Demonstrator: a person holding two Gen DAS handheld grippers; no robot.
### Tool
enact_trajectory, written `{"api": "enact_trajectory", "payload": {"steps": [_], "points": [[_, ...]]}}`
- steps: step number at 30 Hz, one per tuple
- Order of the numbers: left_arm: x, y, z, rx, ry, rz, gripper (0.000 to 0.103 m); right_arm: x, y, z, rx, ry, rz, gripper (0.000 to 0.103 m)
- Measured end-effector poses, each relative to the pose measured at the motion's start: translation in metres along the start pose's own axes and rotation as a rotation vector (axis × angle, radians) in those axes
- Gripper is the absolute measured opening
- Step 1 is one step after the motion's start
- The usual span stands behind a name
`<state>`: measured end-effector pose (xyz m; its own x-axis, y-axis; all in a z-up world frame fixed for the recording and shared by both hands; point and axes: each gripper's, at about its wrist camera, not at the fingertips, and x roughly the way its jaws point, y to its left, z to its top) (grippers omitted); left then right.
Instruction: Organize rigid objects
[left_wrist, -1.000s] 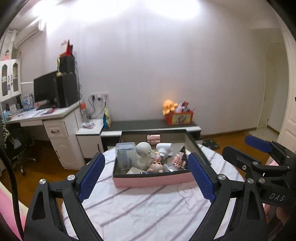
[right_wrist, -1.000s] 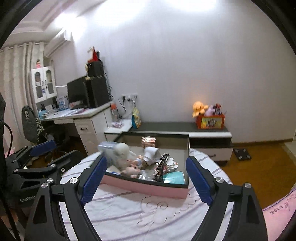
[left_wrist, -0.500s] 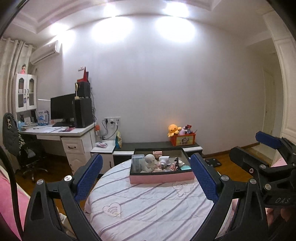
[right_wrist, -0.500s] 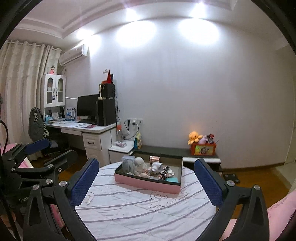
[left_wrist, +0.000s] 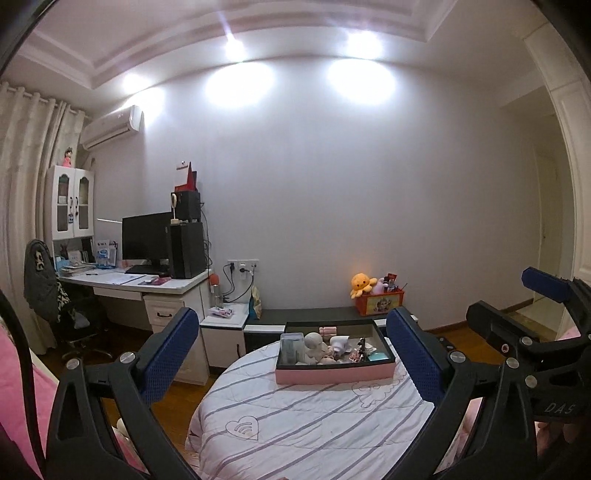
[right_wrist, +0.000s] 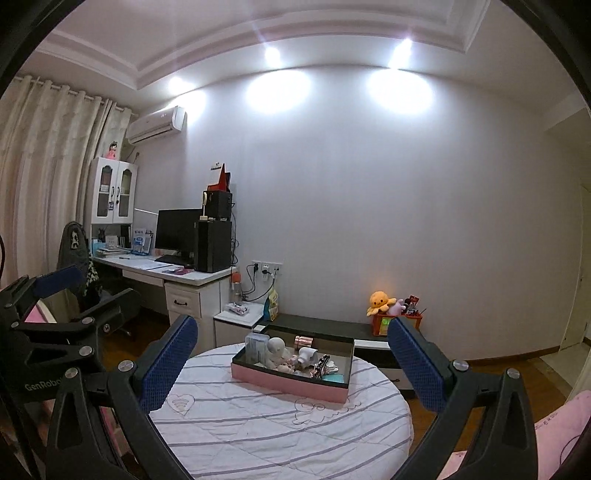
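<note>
Left wrist view, left hand-held gripper (left_wrist: 291, 354): jaws spread wide, blue pads far apart, nothing between them, held well back from the tray.
Left wrist view, tray (left_wrist: 334, 374): a pink-sided tray with a dark rim sits at the far edge of the round desk (left_wrist: 317, 428), which wears a white striped cloth.
Left wrist view, tray contents: a clear box (left_wrist: 290, 345) at the left end, a pale figurine (left_wrist: 314, 345) just beside it, small pink and white bits in the middle, a teal item (left_wrist: 376, 356) at the right end.
Left wrist view, right hand-held gripper (left_wrist: 517, 317): off to the right, jaws parted, empty.
Right wrist view, right hand-held gripper (right_wrist: 291, 356): wide open too, holding nothing, hanging well short of the tray (right_wrist: 288, 384).
Right wrist view, tray contents: clear box (right_wrist: 256, 347) and pale figurine (right_wrist: 275, 349) at the left, a dark hair clip (right_wrist: 321, 363) toward the right, teal item (right_wrist: 332, 378) in the near right corner.
Right wrist view, left hand-held gripper (right_wrist: 79, 293): over at the left, jaws apart, empty.
Right wrist view, background: an orange plush toy (right_wrist: 380, 301) on a low cabinet by the wall.
</note>
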<state>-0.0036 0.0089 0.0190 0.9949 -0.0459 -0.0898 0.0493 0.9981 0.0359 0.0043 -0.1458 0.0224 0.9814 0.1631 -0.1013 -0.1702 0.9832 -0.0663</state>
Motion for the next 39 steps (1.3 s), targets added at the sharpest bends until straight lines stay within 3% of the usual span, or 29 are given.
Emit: {"api": "enact_trajectory", "payload": {"steps": [39], "points": [[-0.005,-0.01,-0.002,0.013,-0.052,0.03,0.103,-0.003,-0.002,-0.004,0.002,0.001,-0.004,0.103]]}}
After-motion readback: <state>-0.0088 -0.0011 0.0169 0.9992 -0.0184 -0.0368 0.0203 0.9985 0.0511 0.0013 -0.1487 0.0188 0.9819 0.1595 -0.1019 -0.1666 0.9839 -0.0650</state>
